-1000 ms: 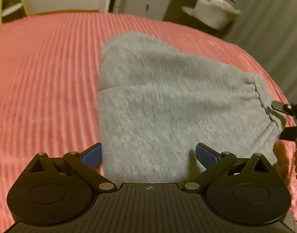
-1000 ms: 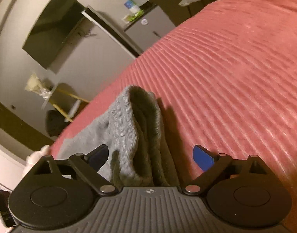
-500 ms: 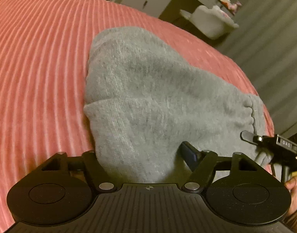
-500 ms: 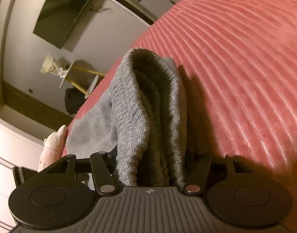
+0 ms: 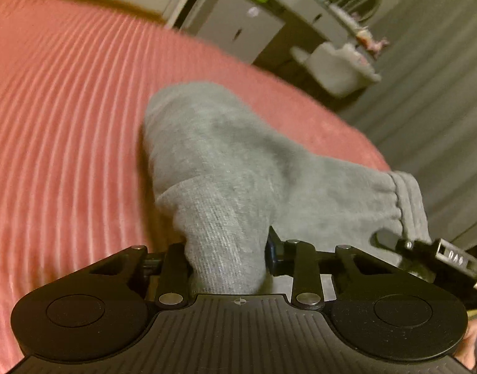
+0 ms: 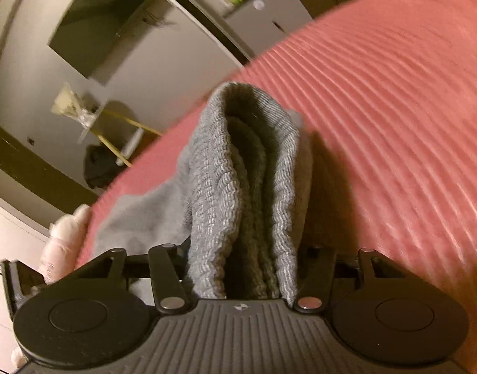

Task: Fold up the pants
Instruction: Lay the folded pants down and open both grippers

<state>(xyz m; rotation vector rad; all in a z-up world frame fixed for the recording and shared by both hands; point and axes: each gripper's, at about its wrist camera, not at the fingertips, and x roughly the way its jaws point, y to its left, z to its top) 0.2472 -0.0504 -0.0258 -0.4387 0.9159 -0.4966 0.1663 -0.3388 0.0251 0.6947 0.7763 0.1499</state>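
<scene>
Grey knit pants (image 5: pixel 238 162) lie folded on a pink ribbed bedspread (image 5: pixel 67 109). My left gripper (image 5: pixel 227 249) is shut on the near left edge of the pants and bunches the cloth between its fingers. My right gripper (image 6: pixel 243 265) is shut on the ribbed waistband end of the pants (image 6: pixel 248 171), several layers stacked upright between its fingers. The right gripper also shows at the right edge of the left wrist view (image 5: pixel 425 249), at the gathered waistband.
The pink bedspread (image 6: pixel 394 109) stretches wide to the left and far side. Beyond the bed stand a grey cabinet (image 5: pixel 238 28), a white basket (image 5: pixel 335 62), grey curtains (image 5: pixel 441 93), and a wall-mounted dark screen (image 6: pixel 101 25).
Both grippers went from open to shut on the pants. The held edges have lifted slightly off the bedspread.
</scene>
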